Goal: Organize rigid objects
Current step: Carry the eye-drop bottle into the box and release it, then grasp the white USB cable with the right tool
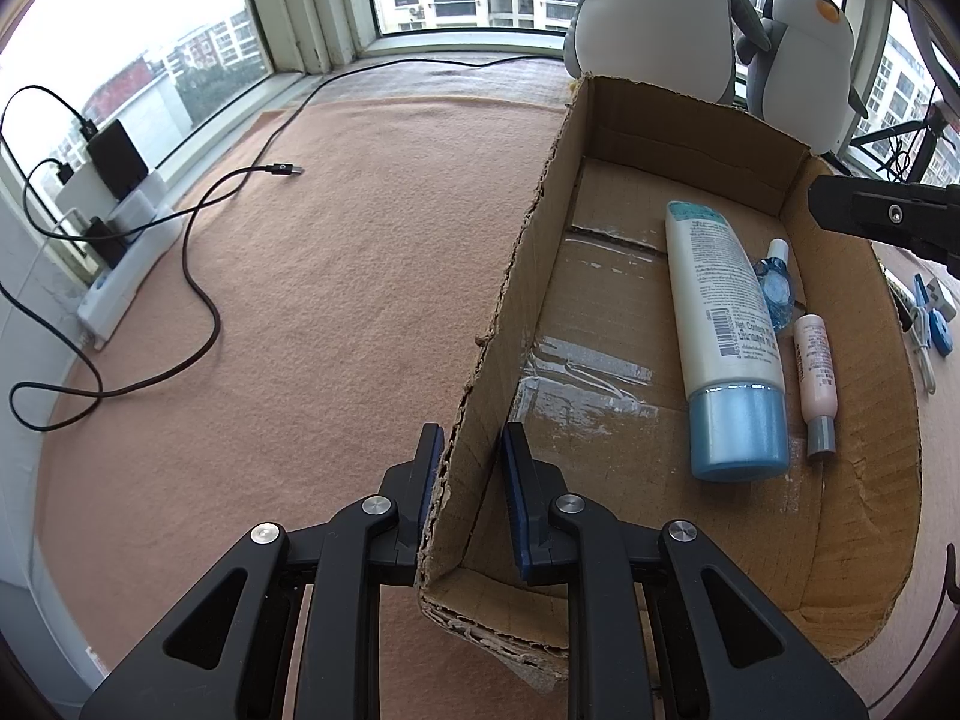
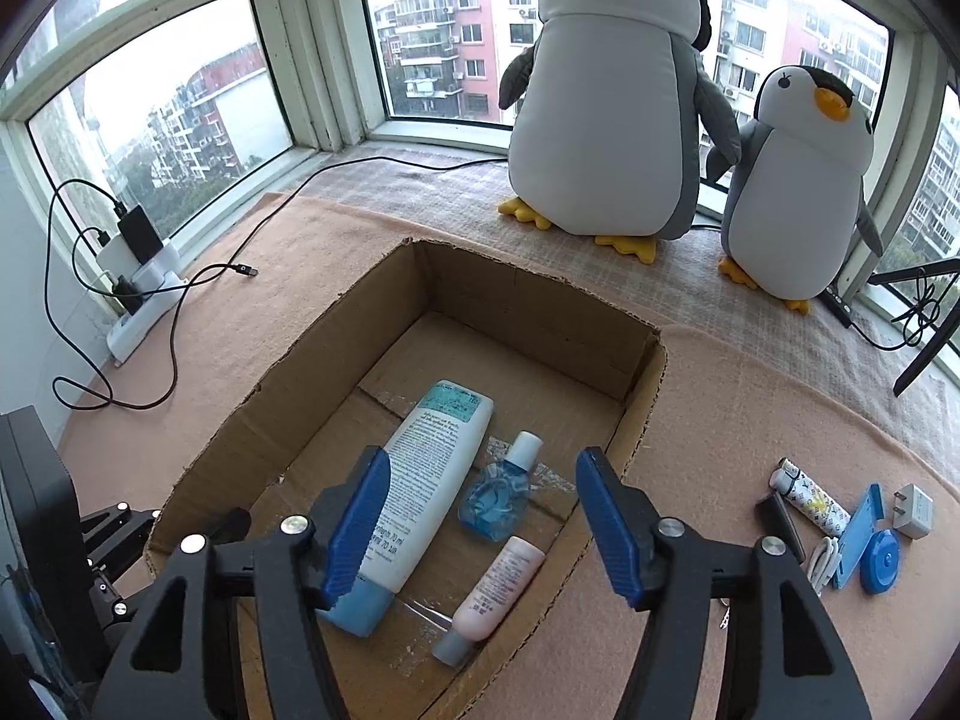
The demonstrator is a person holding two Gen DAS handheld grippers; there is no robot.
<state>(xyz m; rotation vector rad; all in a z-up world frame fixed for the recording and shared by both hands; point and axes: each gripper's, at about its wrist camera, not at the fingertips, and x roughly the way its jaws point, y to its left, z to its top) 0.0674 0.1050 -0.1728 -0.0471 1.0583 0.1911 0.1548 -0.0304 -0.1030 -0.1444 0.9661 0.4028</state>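
Note:
An open cardboard box lies on the pink blanket. Inside lie a white tube with a blue cap, a small blue bottle and a small pink bottle. My left gripper straddles the box's left wall near the front corner, its jaws shut on the wall. My right gripper is open and empty, above the box's contents. It also shows in the left wrist view.
Right of the box lie a patterned lighter, a blue clip, a round blue item, a white plug and a dark stick. Two plush penguins stand at the window. A black cable and power strip lie at the left.

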